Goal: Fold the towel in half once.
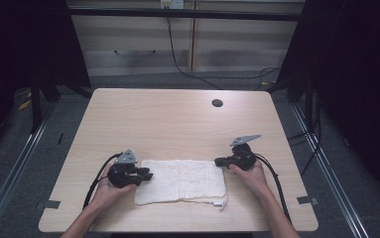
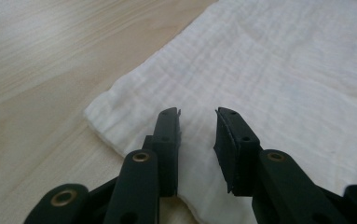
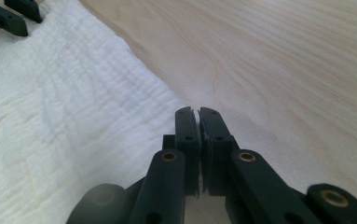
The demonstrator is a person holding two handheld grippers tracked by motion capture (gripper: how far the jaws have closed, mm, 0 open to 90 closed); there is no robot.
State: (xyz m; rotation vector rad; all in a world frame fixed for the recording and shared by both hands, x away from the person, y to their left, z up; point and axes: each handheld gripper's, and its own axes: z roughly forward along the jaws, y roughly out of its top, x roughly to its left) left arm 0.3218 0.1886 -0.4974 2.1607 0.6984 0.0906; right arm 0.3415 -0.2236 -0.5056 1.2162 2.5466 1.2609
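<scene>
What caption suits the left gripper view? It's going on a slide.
Left gripper, jaws apart, poised over a corner of the white cloth lying on the wooden table.

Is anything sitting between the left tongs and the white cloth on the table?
Nothing visible does. The left tongs stand open directly over the near left corner of the white crinkled cloth, with bare pale wooden table beside it.
</scene>
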